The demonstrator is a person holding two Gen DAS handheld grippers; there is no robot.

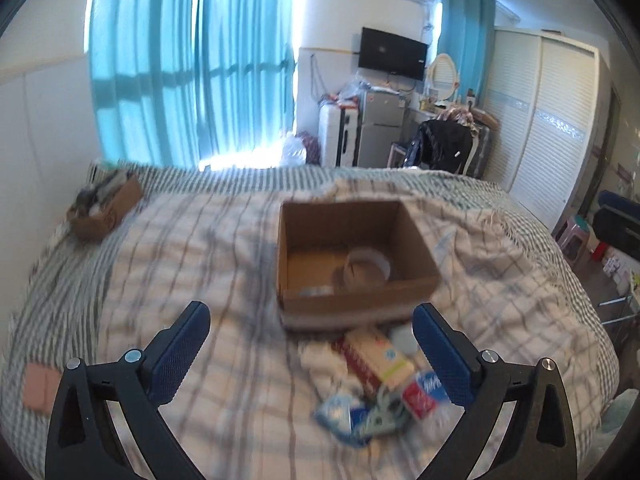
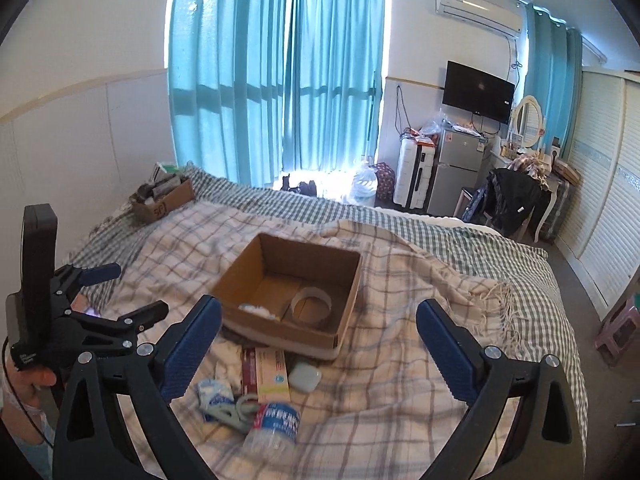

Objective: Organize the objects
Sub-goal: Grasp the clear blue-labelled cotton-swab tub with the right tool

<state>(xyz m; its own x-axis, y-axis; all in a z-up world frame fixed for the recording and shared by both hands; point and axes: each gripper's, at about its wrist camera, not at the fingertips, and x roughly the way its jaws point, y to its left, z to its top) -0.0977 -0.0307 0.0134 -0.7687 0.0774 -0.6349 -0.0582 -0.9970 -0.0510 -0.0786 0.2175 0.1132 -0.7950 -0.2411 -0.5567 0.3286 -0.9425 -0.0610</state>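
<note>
- Cardboard box (image 2: 288,292), open-topped, is sitting on the checked blanket (image 2: 400,360) just ahead of both grippers; a tape roll (image 2: 311,304) and a small pale item, too blurred to name, are lying inside it.
- Loose objects are lying in a cluster on the near side of the box, between it and the right gripper (image 2: 319,322): a flat carton (image 2: 266,372), a white case (image 2: 305,376), a crumpled blue-and-white packet (image 2: 214,396) and a plastic bottle (image 2: 276,424) on its side.
- Right gripper is hanging above this cluster with its blue-padded fingers (image 2: 192,348) spread wide, holding nothing.
- Left gripper (image 1: 312,340) is likewise standing wide apart and empty; in its own view the cluster is lying low and toward its right finger, with the box straight ahead.
- Left gripper is appearing in the right wrist view at far left, gripped by the person's hand (image 2: 28,380).
- Second cardboard box (image 2: 164,200), full of items, is resting well beyond the left gripper, at the far left corner of the bed.
- Teal curtains (image 2: 280,80) are hanging behind the bed.
</note>
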